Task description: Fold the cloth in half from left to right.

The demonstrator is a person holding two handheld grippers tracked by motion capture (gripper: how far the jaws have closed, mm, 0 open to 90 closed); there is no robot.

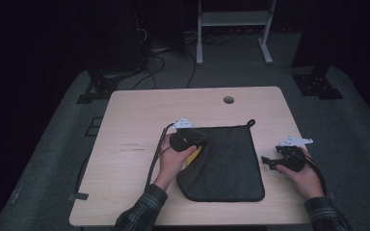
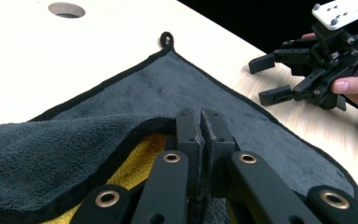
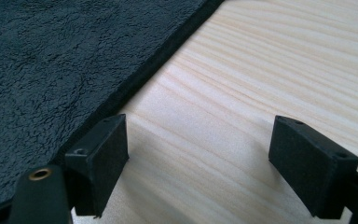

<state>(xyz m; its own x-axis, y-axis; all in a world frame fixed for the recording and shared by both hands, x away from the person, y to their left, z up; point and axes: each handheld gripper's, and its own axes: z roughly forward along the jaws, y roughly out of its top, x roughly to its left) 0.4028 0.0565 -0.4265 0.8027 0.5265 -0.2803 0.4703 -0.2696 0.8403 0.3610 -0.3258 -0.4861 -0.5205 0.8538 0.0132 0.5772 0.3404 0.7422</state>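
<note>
Left gripper view puts us right on the action: the left gripper (image 2: 200, 122) has its jaws pressed together on the black-bound edge of the grey towel (image 2: 200, 88), and just below and left of the jaws the lifted edge curls over to show a yellow underside (image 2: 135, 161). That reads as a fold in progress, the near-left corner picked up and ready to travel across the cloth. Beyond the jaws the towel lies flat on the table (image 2: 23, 60), running out to its hanging loop (image 2: 167, 38) at the far corner, with a round hole (image 2: 66, 9) in the table farther off still. Over to the right of the jaws, the right gripper (image 2: 272, 79) waits in the person's hand, jaws spread wide with nothing between them. Its own view confirms it: the towel's bound edge runs just beside its left jaw, bare wood between the two. Next move, I'd judge, calls for carrying the pinched edge over toward the far side, keeping the grip firm, while the right gripper pins or takes the opposite border.
</note>
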